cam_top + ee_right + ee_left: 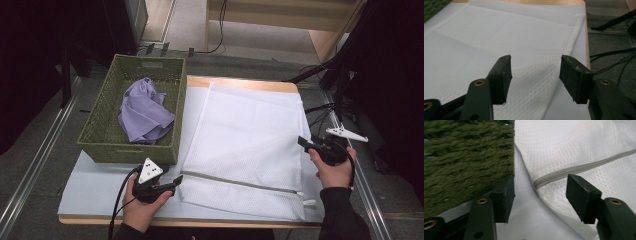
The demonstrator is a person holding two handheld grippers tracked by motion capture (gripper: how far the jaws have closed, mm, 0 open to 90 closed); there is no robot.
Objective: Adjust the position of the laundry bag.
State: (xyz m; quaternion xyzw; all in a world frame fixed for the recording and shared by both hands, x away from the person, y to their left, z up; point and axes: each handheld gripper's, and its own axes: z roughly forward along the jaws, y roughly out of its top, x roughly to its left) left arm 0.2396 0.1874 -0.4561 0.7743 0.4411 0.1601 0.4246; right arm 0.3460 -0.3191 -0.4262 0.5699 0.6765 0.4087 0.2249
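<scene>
Both hands hold grippers low, left gripper [176,181] and right gripper [303,142] fingers apart, empty.

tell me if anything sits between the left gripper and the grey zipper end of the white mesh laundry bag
Nothing visible does. The left gripper faces the grey zipper of the white mesh laundry bag across bare table cover; the green woven basket stands just beside it.

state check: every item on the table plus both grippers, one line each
mesh laundry bag: flat on the table, zipper closed along the near edge
lilac cloth: crumpled, inside the basket
green woven basket: upright at the table's left, beside the bag
left gripper: jaws apart, nothing between them, aimed at the zipper's left end
right gripper: jaws apart, nothing held, at the bag's right edge
</scene>
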